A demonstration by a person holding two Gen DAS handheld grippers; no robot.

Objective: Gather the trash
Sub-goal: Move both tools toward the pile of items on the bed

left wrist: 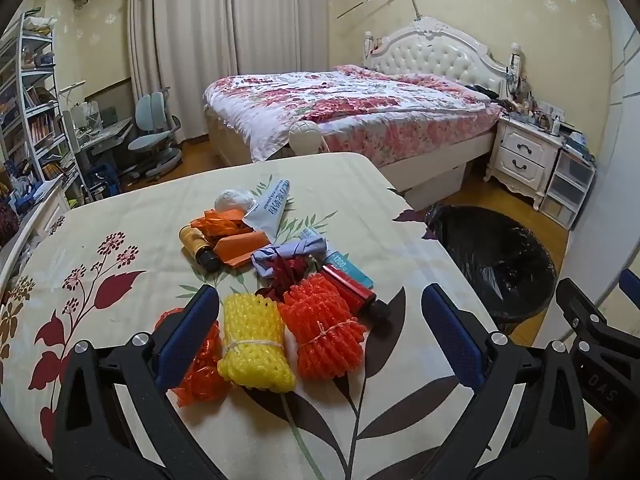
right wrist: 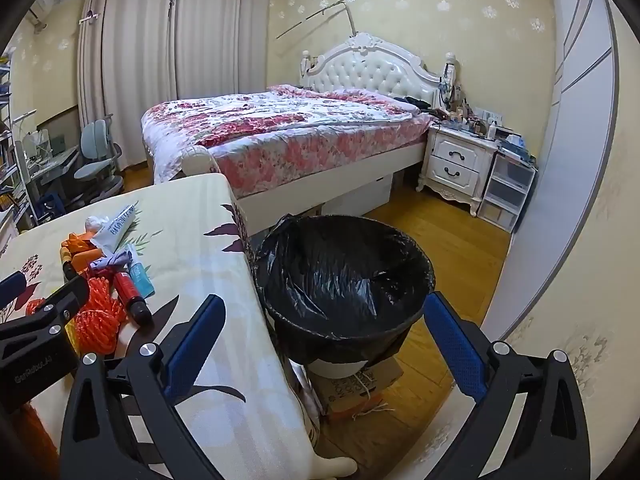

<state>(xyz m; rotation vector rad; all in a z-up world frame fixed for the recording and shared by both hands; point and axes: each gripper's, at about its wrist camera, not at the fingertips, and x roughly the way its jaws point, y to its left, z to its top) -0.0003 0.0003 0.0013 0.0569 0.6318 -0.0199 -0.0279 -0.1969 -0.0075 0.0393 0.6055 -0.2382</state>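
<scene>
We see cream desk cloth (left wrist: pixel 120 240) with dark red floral print. Foam nets: one yellow (left wrist: pixel 254 344), one orange-red (left wrist: pixel 324 332). Red tube (left wrist: pixel 352 288), black cap. Bin liner (right wrist: pixel 344 272) black. Tongs' pads (left wrist: pixel 186 332) blue. Bedspread (left wrist: pixel 340 100) pink-red floral.

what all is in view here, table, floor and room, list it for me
foam nets: two orange, one yellow, near edge of table
red tube: one, right of nets
brown bottle: one, left of pile
orange wrappers: several, mid pile
white tube: one, far end
table: one, cream floral cloth
bin: one, black liner, on floor right of table
bed: one, floral cover, behind
left gripper: open, over nets
right gripper: open, toward bin
</scene>
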